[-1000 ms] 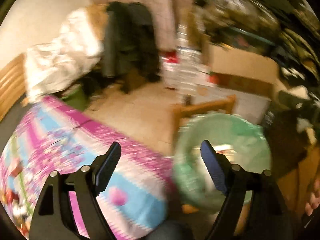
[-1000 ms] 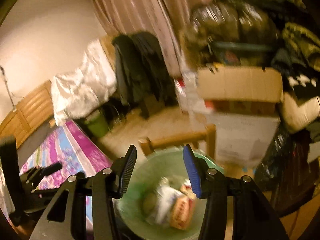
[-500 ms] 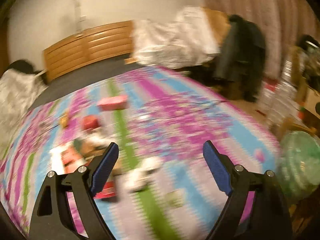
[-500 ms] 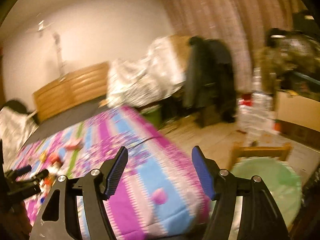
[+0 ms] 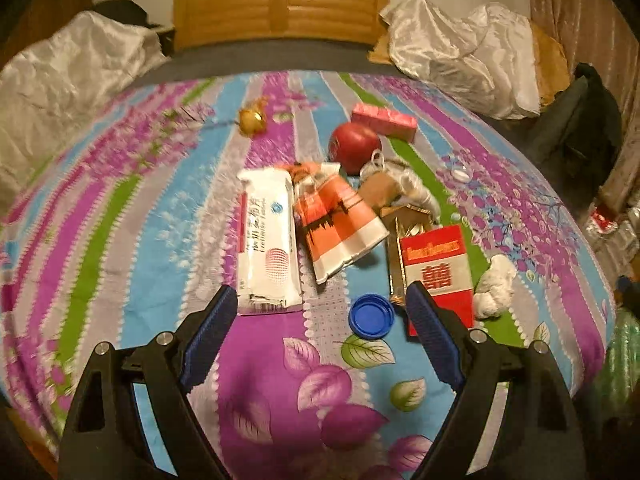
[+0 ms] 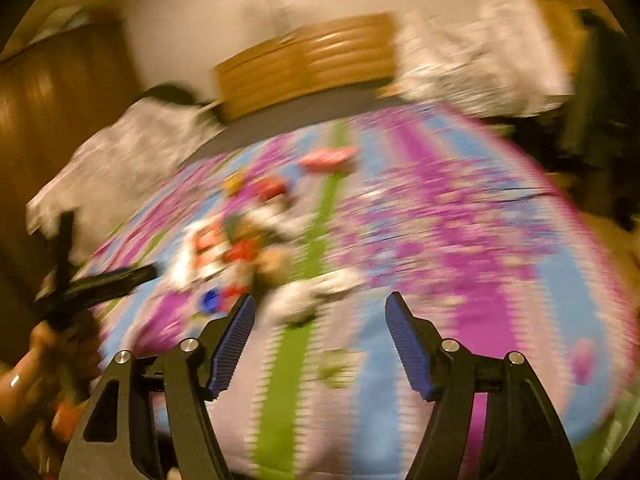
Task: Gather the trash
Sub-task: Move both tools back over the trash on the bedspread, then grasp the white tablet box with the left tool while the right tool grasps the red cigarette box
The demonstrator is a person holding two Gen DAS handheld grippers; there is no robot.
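Hovering left gripper (image 5: 318, 310): we hold it wide apart, empty.
Blue cap (image 5: 371, 315): round, between our fingertips.
Red carton (image 5: 438, 268): beside right finger.
Right gripper (image 6: 320, 312): spread, empty, blurred.

We read one sign for certain: a red double-happiness character (囍) on the red box (image 5: 436, 272), lower right of centre. Gold lettering above it stayed illegible, as did the print on the white packet (image 5: 267, 240) at centre.

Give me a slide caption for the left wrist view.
Open left tongs hover over bedspread litter: blue cap, red box, white wrapper.
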